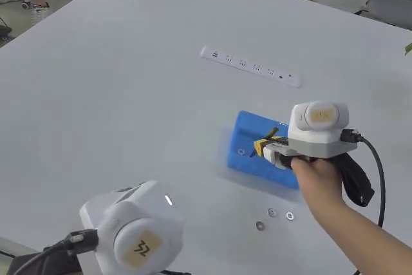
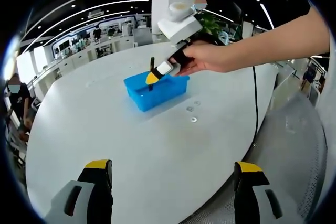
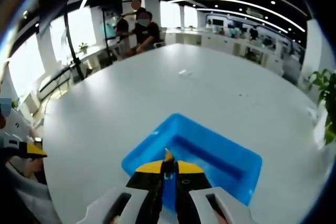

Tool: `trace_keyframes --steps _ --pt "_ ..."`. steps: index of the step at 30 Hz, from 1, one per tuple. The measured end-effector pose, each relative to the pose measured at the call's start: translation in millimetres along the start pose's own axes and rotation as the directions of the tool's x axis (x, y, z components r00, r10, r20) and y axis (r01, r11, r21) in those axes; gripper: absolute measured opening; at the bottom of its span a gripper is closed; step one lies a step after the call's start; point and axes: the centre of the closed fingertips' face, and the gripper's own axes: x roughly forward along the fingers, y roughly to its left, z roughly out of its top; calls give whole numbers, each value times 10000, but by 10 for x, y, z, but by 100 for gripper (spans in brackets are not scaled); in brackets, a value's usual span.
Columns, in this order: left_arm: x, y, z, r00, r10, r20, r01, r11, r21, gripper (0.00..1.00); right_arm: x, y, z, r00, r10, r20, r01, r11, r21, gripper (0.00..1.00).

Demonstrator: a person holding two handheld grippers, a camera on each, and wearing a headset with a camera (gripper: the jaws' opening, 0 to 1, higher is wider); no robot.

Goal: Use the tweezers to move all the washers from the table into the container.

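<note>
right hand-held gripper clamps tweezers over container | left hand-held gripper wide | washers beside, power strip beyond

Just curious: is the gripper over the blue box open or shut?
Shut: the right gripper has its jaws closed on the tweezers above the container.

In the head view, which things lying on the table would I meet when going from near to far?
washers → container → power strip
</note>
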Motion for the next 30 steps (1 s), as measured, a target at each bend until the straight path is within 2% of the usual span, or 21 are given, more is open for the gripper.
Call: trace_keyframes --steps 5,11,17,20,24,30 --pt "-3 -7 23 10000 21 46 -22 10000 87 99 1 -9 -14 9999 -27 131 28 10000 -81 3" --pt "-37 4 41 9999 94 75 -95 9998 155 99 12 -50 -3 10000 3 15 -3 10000 -54 5" --pt "-81 21 60 9997 204 149 -207 9996 203 99 -119 6 102 9991 96 404 -85 9996 -284 5" --pt "-86 13 60 9996 233 133 -237 9993 283 99 -239 34 158 9987 195 479 -171 9986 -495 5" --pt "-93 -15 80 9996 181 201 -189 9990 415 99 -456 89 255 9945 277 1009 -221 9982 -565 5" --pt "-100 -38 96 9997 170 188 -182 9978 642 99 -815 223 317 9884 415 1462 -304 9965 -774 4"
